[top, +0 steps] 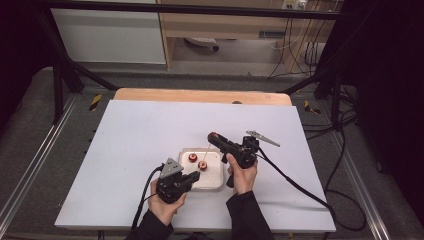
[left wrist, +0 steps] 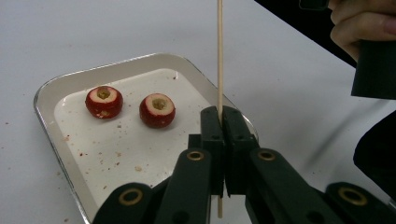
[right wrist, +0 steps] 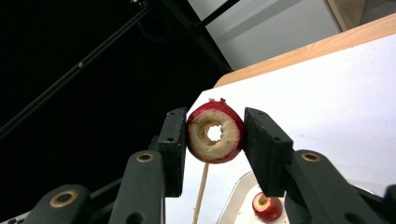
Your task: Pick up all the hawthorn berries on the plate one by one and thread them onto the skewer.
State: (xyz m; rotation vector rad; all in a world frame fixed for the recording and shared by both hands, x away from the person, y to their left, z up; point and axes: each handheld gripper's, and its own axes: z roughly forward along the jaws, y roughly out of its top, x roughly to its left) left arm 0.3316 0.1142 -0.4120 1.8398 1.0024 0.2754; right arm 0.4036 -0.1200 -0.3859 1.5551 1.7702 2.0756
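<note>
The left gripper [left wrist: 219, 122] clamps the skewer [left wrist: 219, 51] upright beside the tray [left wrist: 46, 93]; the right gripper [right wrist: 214, 133] holds a cored fruit [right wrist: 215, 132] above its tip, not yet threaded. Two more fruits [left wrist: 103, 101] wait in the tray.

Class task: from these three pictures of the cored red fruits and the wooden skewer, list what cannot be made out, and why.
- Thin wooden skewer: its upper tip is cut off by the top edge of the left gripper view.
- Cored red fruit in the right tongs: its far side is hidden.
- Two cored red fruits in the white metal tray: too small in the high view for detail.
</note>
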